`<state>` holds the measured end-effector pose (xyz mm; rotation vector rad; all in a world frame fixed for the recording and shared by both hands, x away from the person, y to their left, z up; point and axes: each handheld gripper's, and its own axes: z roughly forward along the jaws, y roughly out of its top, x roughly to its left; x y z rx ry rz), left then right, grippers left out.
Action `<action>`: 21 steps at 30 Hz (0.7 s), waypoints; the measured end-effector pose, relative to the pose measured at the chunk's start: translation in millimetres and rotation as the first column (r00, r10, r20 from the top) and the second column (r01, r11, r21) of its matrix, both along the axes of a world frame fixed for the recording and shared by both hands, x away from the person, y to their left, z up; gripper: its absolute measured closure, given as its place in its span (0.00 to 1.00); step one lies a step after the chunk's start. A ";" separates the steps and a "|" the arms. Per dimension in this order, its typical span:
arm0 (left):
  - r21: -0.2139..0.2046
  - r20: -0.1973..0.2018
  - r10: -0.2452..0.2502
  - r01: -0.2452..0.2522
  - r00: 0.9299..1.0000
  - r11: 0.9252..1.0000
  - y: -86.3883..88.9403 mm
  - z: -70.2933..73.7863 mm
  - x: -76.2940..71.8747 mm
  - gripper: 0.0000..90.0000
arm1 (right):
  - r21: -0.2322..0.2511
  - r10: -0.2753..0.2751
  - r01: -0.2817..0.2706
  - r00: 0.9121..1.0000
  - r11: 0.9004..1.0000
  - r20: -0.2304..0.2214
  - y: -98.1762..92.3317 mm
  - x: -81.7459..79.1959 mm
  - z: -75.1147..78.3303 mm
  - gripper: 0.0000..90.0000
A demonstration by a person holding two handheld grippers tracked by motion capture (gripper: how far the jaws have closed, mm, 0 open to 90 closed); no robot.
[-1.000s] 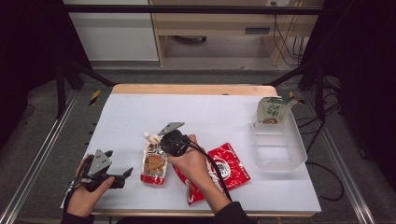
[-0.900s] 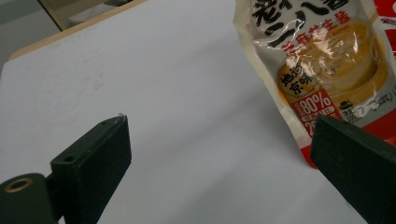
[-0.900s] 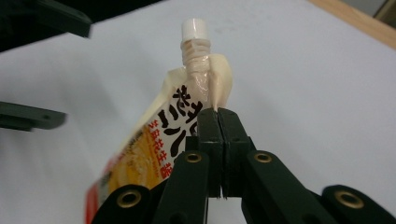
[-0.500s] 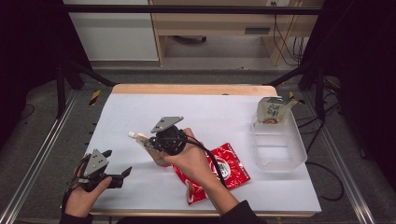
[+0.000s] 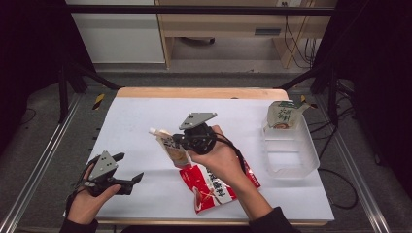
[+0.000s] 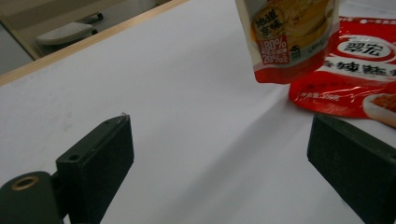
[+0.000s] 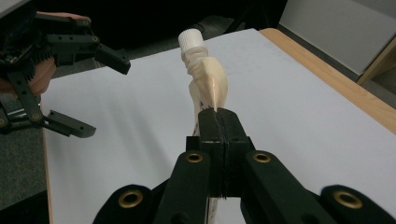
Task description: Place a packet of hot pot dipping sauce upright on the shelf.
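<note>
Spouted sauce pouch [image 5: 171, 147] is now off the tabletop [image 5: 145, 116], hanging tilted in the right tongs [image 5: 180, 139]; a second ago it lay flat by the red packet [image 5: 214, 187], half a second ago it was just coming up. In the right gripper view the right jaws are pressed tight on the pouch's thin side edge [image 7: 208, 91], white cap [image 7: 191, 39] pointing away from the camera. Grip looks firm, no gap between the jaws.

Left tongs [image 5: 127, 175] sit at the near-left corner of the tabletop, jaws spread wide with nothing between them. Left gripper view confirms: both black jaws apart, bare white tabletop between, pouch bottom [image 6: 289, 42] dangling farther off above the red packet [image 6: 355, 79]. The left hand [image 5: 87, 204] is slightly higher than before, otherwise same spot.

Red packet lies flat on the tabletop, partly under the right hand [image 5: 218, 158], not touched by the tongs.

Clear plastic bin [image 5: 291, 150] at the right edge holds one green-white pouch [image 5: 282, 115] leaning at its far end.

Judgement: pick step is done, lift under way. Next is likely a carry rightward to the bin, with the red packet left to do. Risk: the pouch is held only by an edge, so it could swing or slip during the move.
</note>
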<state>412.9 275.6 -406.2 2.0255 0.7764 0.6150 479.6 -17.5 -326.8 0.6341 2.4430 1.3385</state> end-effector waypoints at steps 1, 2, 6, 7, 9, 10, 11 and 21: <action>0.000 0.002 -0.013 0.013 1.000 1.000 -3.2 2.7 0.7 0.08 | 0.000 0.004 -0.004 1.000 1.000 0.001 -5.1 -1.1 1.6 1.00; 0.002 0.001 -0.026 0.026 1.000 1.000 -6.5 5.3 1.7 0.08 | -0.003 0.002 -0.002 1.000 1.000 0.006 -9.8 -2.4 3.0 1.00; 0.034 0.003 -0.058 0.058 0.998 0.998 -20.6 15.8 8.6 0.08 | -0.007 -0.009 0.009 1.000 1.000 0.019 -28.1 -7.0 9.5 1.00; 0.040 0.001 -0.065 0.065 0.998 0.997 -24.4 18.8 10.4 0.08 | -0.007 -0.011 0.011 1.000 1.000 0.020 -32.3 -8.5 11.3 1.00; 0.057 -0.004 -0.087 0.087 0.996 0.995 -32.4 25.5 13.6 0.09 | -0.009 -0.012 0.012 1.000 1.000 0.025 -40.1 -11.2 14.7 1.00; 0.055 -0.009 -0.099 0.100 0.995 0.994 -36.7 28.9 15.0 0.09 | -0.005 -0.010 0.010 1.000 1.000 0.025 -44.1 -12.2 16.1 1.00; 0.051 -0.018 -0.119 0.119 0.993 0.992 -40.3 32.6 16.6 0.10 | -0.001 -0.008 0.008 1.000 1.000 0.026 -47.8 -12.9 17.2 1.00; 0.081 -0.015 -0.218 0.218 0.976 0.973 -72.8 66.4 24.3 0.18 | -0.015 -0.007 0.008 1.000 1.000 0.024 -66.2 -19.0 17.3 1.00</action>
